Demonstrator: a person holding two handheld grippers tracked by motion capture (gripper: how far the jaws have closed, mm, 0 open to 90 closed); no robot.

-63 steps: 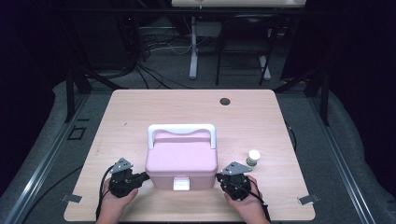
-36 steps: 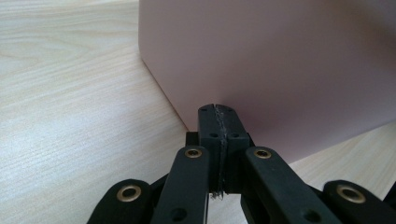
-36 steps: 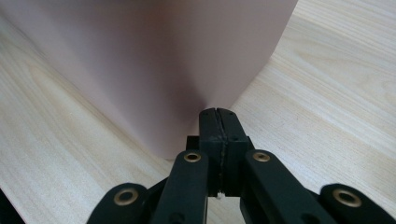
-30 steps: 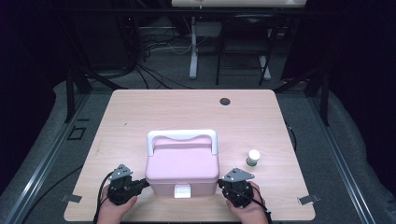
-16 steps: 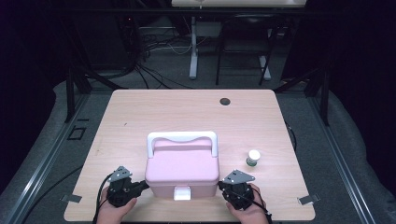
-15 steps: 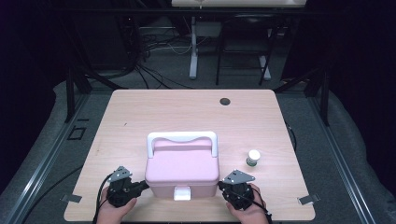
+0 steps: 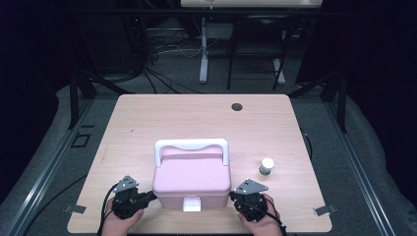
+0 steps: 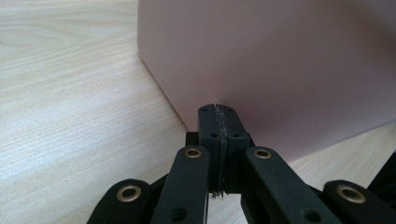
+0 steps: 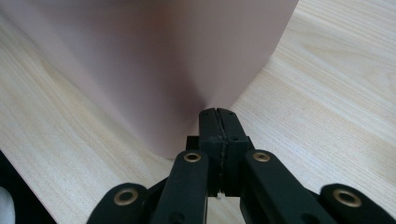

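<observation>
The pink box (image 7: pixel 192 179) now sits closer to the counter's (image 7: pixel 147 123) near edge, and the left gripper (image 7: pixel 150 196) and right gripper (image 7: pixel 235 196) flanking it sit nearer too.

The worktop (image 7: pixel 147 123) is a rectangular board with a light wood-grain surface and rounded corners. A dark round hole (image 7: pixel 237 106) sits near its far edge, right of centre. A pink box (image 7: pixel 192 179) with a white handle and a white front latch stands on the near half, roughly centred. A small bottle (image 7: pixel 266 166) with a white cap stands upright to the right of the box, apart from it. The far half of the surface is bare wood.
</observation>
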